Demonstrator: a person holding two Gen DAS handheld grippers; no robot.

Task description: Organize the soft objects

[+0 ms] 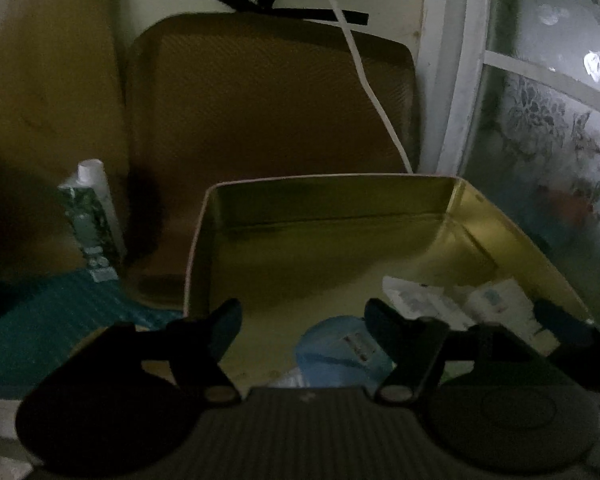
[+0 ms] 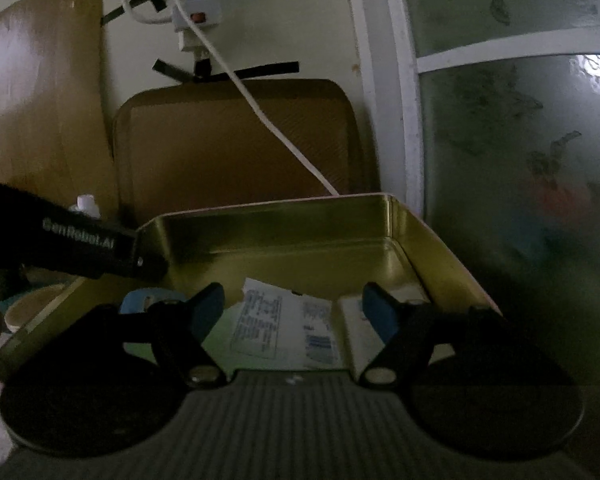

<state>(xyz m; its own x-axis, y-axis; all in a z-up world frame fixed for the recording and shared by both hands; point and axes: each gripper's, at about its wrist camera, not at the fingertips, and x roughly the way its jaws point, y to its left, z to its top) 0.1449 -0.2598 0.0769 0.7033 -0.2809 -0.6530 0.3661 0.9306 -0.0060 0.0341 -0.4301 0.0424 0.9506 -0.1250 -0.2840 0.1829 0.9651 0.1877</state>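
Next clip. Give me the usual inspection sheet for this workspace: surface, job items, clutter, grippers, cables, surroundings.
Surface: teal mat; dim light.
Job's things: open gold tin holding a blue packet and white printed packets.
Clutter: tube with white cap standing left of the tin; brown tray leaning on the wall behind.
Grippers: left hand-held gripper open, empty, over the tin; right hand-held gripper open, empty.
Cables: white cable running from a wall socket strip down behind the tin.
Surroundings: patterned frosted window on the right.
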